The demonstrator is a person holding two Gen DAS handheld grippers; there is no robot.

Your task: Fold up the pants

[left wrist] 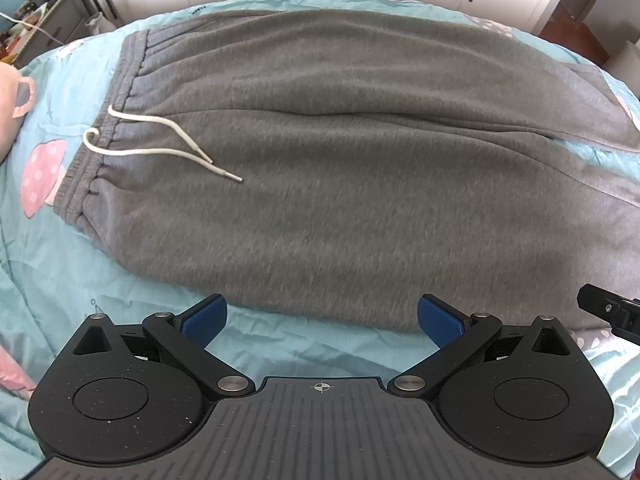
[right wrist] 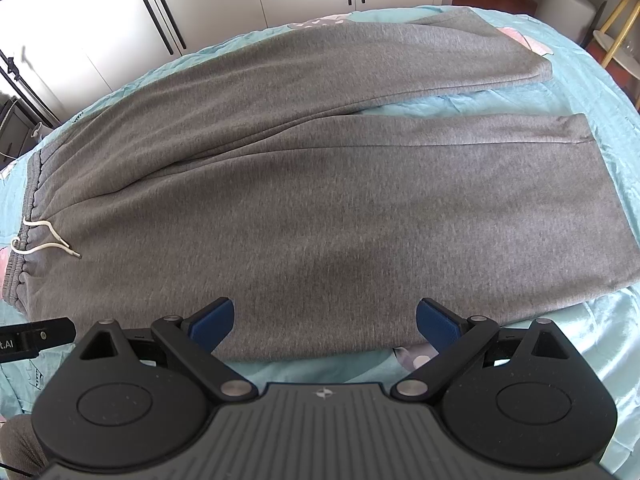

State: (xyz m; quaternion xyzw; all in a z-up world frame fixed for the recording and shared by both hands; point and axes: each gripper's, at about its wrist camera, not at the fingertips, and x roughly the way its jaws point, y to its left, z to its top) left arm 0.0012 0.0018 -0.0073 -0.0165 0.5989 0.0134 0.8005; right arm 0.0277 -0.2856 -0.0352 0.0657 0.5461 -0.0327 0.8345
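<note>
Left gripper [left wrist: 322,314] and right gripper [right wrist: 325,320]: both spread wide, empty. Just ahead: grey fleece drawstring pants [right wrist: 320,200] lay flat, legs apart on turquoise bedspread [left wrist: 120,280]; no fold begun, seemingly.

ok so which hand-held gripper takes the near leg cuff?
Right. The right hand-held gripper hangs open over the near leg towards its cuff; the left one sits nearer the waistband.

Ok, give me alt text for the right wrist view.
Grey sweatpants lie spread flat on a light blue bedspread, waistband at left with a white drawstring, legs slightly apart toward the right. The open right gripper hovers at the near edge.
</note>
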